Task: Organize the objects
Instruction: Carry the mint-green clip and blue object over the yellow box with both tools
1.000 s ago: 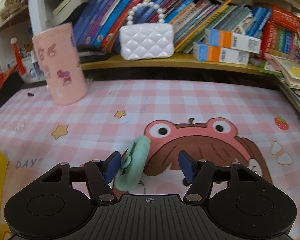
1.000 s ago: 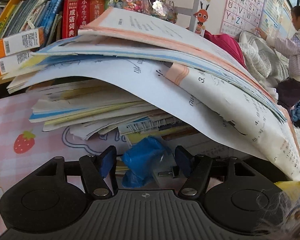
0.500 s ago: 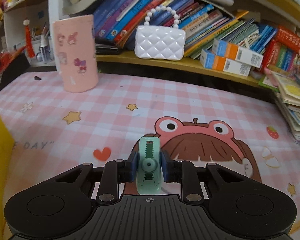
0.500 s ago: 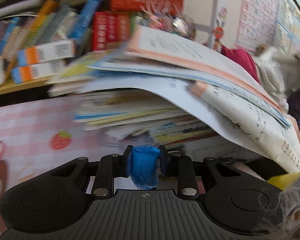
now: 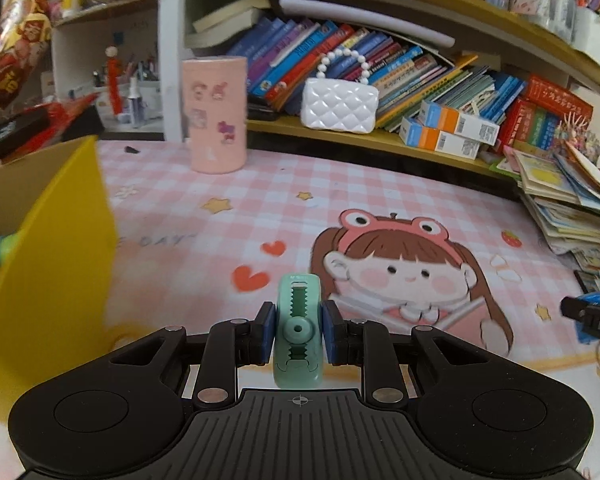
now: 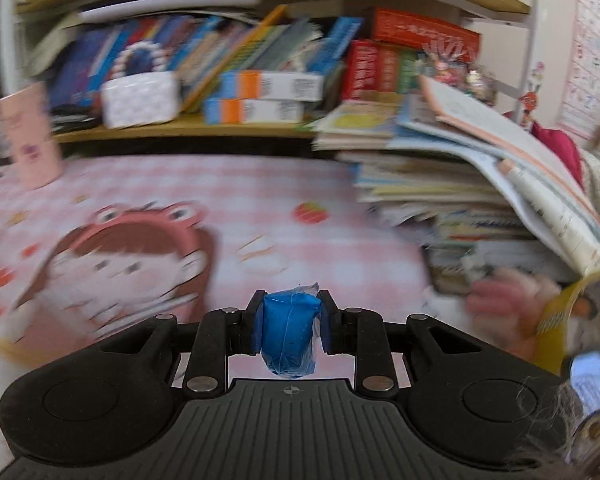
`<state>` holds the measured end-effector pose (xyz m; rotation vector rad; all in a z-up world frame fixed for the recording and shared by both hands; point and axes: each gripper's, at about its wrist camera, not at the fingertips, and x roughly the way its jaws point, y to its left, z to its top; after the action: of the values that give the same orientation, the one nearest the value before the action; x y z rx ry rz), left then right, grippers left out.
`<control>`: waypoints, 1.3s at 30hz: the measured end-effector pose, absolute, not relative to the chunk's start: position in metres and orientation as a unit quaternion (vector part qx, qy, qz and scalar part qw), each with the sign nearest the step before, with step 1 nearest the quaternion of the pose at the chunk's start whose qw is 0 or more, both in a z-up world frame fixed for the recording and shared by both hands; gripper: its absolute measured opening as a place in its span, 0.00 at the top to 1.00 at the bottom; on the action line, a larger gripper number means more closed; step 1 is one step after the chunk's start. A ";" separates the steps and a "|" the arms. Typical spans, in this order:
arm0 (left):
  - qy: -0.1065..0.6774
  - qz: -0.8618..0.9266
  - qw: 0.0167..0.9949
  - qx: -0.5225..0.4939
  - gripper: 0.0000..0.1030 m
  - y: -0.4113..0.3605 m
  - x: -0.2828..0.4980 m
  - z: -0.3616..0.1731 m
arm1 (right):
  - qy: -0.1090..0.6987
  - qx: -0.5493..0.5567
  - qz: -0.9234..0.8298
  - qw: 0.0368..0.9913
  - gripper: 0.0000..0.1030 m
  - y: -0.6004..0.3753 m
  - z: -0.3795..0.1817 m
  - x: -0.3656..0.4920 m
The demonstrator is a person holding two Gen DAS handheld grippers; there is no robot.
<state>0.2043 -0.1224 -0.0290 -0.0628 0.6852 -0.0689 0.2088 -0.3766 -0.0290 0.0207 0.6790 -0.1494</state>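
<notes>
Over the pink checked desk mat (image 5: 380, 184), near its front edge: left gripper (image 5: 298, 330) clamped on mint-green correction-tape dispenser (image 5: 299, 332), both blue pads pressed flat to its sides. Dispenser upright between the fingers, toothed slot and round hub facing the camera, lifted clear of the mat. Cartoon girl print just beyond it. Yellow box (image 5: 52, 248) standing at mat's left edge, wall close beside the gripper. Pink cylindrical holder (image 5: 216, 114) upright at back left corner of mat. White quilted purse (image 5: 340, 106) on low shelf behind the back edge, books leaning behind it. Stack of booklets (image 5: 572, 208) piled at right edge.

Right gripper (image 6: 289, 330) closed tight on small blue plastic-wrapped item (image 6: 289, 332); wrapper crinkled, item pinched between both pads, held above mat near front edge. Right wrist view heavily motion-blurred; item's identity not determinable. Blurred hand (image 6: 508, 304) visible low beside the booklet stack.
</notes>
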 end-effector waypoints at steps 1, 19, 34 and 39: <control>0.335 -0.033 0.941 -0.031 0.78 -0.118 0.197 -0.028 | 0.337 0.013 -0.065 0.939 0.77 -0.368 -0.029 0.200; 0.351 -0.050 0.935 -0.020 0.78 -0.038 0.054 -0.028 | 0.392 0.001 0.066 0.918 0.77 -0.232 -0.032 0.084; 0.356 -0.015 0.933 -0.037 0.78 0.046 -0.015 -0.030 | 0.409 -0.041 0.140 0.901 0.77 -0.132 -0.038 0.020; 0.356 0.008 0.934 -0.037 0.78 0.076 -0.036 -0.028 | 0.408 -0.036 0.156 0.899 0.77 -0.103 -0.041 0.005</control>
<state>-0.0359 0.0763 -0.0282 -0.0764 0.7271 0.0172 0.0053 -0.1026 -0.0407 -0.0748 0.8451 0.3226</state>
